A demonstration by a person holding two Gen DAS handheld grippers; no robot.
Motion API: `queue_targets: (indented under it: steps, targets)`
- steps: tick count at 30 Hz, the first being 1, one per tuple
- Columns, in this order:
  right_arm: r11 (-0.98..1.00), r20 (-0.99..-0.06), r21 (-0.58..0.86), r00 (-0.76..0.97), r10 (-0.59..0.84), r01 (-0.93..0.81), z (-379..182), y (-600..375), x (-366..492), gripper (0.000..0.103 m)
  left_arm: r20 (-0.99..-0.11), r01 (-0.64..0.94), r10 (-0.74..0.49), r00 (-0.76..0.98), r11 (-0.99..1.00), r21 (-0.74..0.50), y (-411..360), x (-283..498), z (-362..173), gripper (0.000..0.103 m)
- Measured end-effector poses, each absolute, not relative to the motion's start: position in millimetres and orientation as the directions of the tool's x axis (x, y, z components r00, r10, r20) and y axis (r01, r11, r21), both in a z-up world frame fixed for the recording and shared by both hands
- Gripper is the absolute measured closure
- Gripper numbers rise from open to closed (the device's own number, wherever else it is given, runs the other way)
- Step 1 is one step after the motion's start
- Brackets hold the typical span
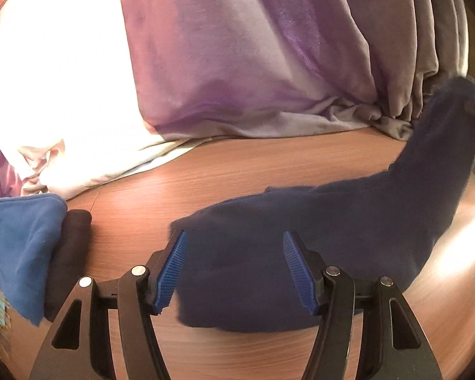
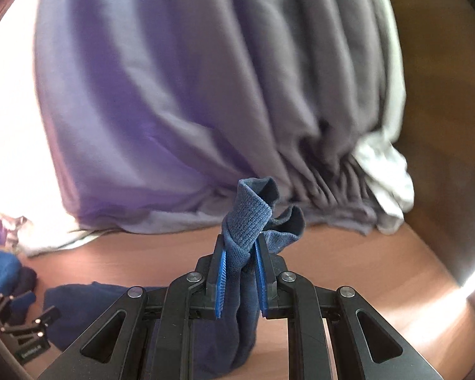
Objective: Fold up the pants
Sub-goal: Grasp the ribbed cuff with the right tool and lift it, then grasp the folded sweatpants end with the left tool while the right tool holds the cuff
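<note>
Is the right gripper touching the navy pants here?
Touching. The right wrist view shows the right gripper closed on a bunched edge of the navy pants, cloth pinched between both blue pads.

Blown-out left glare, blurred fisheye edges

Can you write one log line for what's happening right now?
right gripper: shut on dark navy fabric pants | left gripper: open over pants | wooden table

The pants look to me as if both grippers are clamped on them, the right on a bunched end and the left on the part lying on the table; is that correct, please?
Not quite: only the right gripper is clamped on the pants, pinching a bunched end. The left wrist view shows the left gripper with its fingers spread wide over the part lying on the table, gripping nothing.
</note>
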State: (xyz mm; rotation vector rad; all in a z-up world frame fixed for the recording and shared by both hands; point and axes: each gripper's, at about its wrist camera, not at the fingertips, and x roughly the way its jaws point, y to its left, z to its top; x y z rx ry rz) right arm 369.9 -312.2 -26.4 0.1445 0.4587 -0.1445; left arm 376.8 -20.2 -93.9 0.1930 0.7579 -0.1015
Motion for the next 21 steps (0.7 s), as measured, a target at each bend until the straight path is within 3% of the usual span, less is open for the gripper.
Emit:
queue_targets:
  steps: [2,9,21]
  targets:
    - [0.987,-0.423,0.063,0.9,-0.105,0.145,-15.4,-288.2,369.3,0.086,-0.69,0.184,-0.04,0.722,0.974,0.136,-6.9,376.5,-98.1,0.045]
    - [0.997,-0.389,-0.023,0.918,-0.078,0.075,-2.9,-223.5,370.1,0.086,-0.743,0.329,-0.139,0.654,0.938,0.114,21.2,385.5,-128.3,0.074]
    - [0.996,-0.405,-0.079,0.914,0.013,-0.049,-9.2,-143.7,369.4,0.086,-0.791,0.372,-0.289,0.54,0.924,-0.083,45.3,408.6,-156.4,0.076]
